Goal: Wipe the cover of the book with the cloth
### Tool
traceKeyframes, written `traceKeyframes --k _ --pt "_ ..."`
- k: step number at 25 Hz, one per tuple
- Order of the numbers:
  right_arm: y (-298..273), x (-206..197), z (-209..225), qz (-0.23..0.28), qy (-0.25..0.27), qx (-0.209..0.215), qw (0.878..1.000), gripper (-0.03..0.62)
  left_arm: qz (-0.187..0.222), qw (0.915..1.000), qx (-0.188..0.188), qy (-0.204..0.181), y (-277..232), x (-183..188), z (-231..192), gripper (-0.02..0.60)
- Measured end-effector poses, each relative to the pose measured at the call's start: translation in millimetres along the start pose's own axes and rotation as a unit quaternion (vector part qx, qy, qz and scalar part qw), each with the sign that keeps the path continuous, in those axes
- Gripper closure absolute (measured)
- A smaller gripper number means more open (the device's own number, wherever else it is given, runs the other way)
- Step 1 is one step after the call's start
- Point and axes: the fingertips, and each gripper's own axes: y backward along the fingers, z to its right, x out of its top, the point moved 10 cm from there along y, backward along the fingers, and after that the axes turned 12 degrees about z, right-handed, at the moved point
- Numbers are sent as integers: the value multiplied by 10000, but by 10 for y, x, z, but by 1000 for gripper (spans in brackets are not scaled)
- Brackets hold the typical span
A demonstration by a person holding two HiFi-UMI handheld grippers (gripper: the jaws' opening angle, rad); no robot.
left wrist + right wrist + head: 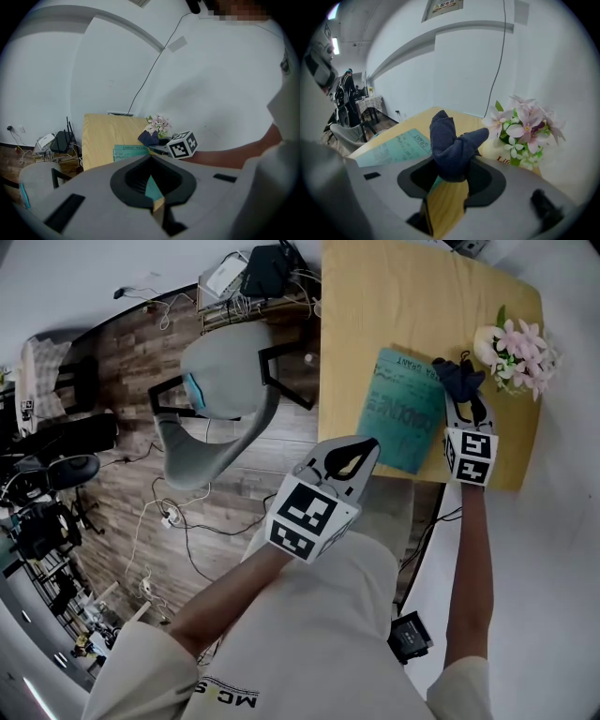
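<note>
**Cloth in the claw, book waiting on the table**

A person holding two handheld grippers stands at the near edge of a light wooden table (375,306), seen from the head camera looking steeply down. The right gripper (463,397) has its jaws closed on a dark blue cloth (457,374), which bunches up and sticks out past the jaw tips. The right gripper view shows the fabric pinched between the two jaws, with bare wood below it.

The book (398,409), with a teal cover and dark lettering, lies flat on the table close to the near edge, its cover facing up. The cloth is at the book's far right corner. The pictures do not show whether the cloth touches the cover.

Just beyond the cloth, at the table's right side, is a bunch of pink and white flowers (516,345) in a pale pot.

The left gripper (363,449) is at the book's near left corner. Its jaws are drawn together and hold nothing. Its own view shows only a thin sliver of teal cover and wood through the gap.

A grey chair (220,395) stands on the wooden floor to the left of the table.
</note>
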Motion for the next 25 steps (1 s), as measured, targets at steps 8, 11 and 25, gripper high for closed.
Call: traceKeyframes --k 8,11,25 --pt "-253 2 23 -170 543 356 9977 419 -233 9996 73 118 -31 -122 -59 571" --pt "-348 18 -8 -96 850 564 9947 419 -254 9996 75 105 -58 -145 -52 571" --pt "-362 39 -140 -139 2282 718 9709 419 -348 9993 -55 100 -22 -167 -29 571"
